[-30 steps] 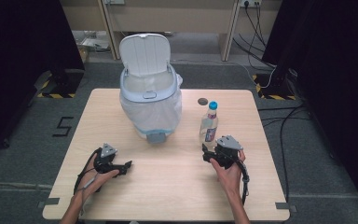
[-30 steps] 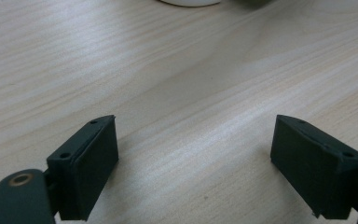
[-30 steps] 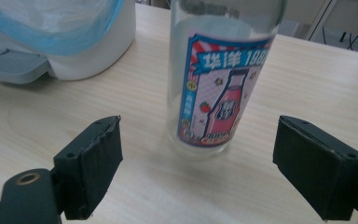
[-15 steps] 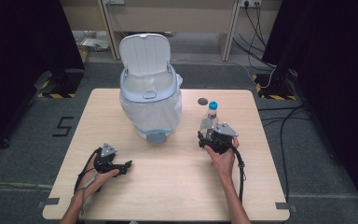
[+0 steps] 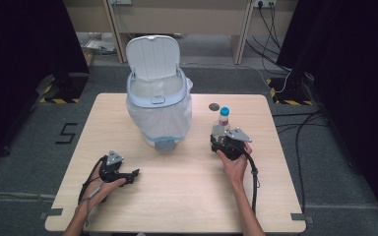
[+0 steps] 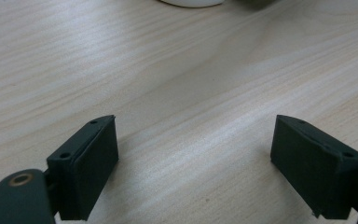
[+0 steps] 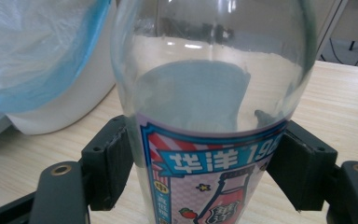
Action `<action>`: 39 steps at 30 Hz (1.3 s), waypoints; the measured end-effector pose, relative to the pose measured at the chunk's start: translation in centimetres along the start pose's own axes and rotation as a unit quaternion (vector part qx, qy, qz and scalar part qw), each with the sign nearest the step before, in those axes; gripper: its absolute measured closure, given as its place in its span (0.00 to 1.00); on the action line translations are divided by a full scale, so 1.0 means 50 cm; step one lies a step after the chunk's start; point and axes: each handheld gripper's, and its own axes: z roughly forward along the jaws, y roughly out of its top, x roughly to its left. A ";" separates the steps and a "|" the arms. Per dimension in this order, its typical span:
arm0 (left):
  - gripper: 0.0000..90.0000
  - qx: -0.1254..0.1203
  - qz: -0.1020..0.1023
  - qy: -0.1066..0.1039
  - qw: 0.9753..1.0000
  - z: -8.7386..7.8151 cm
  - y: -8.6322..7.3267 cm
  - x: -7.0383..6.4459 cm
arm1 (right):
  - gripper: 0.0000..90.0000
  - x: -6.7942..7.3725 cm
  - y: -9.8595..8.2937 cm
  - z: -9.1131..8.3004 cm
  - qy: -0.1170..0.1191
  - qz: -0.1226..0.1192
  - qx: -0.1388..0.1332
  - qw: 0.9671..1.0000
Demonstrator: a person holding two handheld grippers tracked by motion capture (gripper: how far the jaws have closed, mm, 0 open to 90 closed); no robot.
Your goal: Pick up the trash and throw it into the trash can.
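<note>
Table point(image 5: 177, 196): right gripper point(image 5: 225, 142) around bottle point(image 5: 221, 122).

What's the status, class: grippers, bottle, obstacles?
Right gripper jaws flank bottle, grip unconfirmed. Left gripper open over table. Bin beside bottle.

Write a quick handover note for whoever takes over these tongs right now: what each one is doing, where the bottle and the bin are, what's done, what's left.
Right tongs: jaws on either side of the clear glass bottle with the blue cap, pads at its label; whether they grip it firmly is not clear.
Left tongs: open, nothing between them, low over the bare light wooden table.
The bottle stands upright on the table, right of the white lidded bin with the blue-edged liner, whose lid is up.
Done: right tongs brought onto the bottle.
Left, probably: lift the bottle and drop it into the open bin.
</note>
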 end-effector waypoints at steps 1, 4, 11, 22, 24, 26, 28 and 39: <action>0.16 0.000 0.000 0.000 1.000 0.000 0.000 0.000 | 0.31 0.001 0.002 -0.003 0.001 0.001 -0.007 1.000; 0.16 0.000 0.000 0.000 1.000 0.000 0.000 0.000 | 0.31 0.011 0.022 -0.022 0.002 -0.001 -0.034 0.999; 0.16 0.000 -0.001 0.000 1.000 0.000 0.000 0.000 | 0.31 0.027 0.091 -0.079 0.022 -0.014 -0.062 0.998; 0.16 0.000 0.000 0.000 1.000 0.000 0.000 0.000 | 0.31 0.030 0.153 -0.097 0.032 -0.006 -0.064 0.997; 0.16 -0.001 0.000 0.000 1.000 0.000 0.000 0.000 | 0.31 0.030 0.166 -0.100 0.031 -0.007 -0.066 0.997; 0.16 0.000 0.000 0.000 1.000 0.000 0.000 0.000 | 0.31 0.030 0.182 -0.104 0.033 -0.009 -0.067 0.997; 0.16 -0.001 0.000 0.000 1.000 0.000 0.000 0.000 | 0.31 0.031 0.199 -0.110 0.036 -0.007 -0.069 0.997; 0.16 0.000 0.001 0.001 1.000 0.000 0.000 0.000 | 0.31 0.042 0.292 -0.145 0.055 -0.013 -0.065 0.996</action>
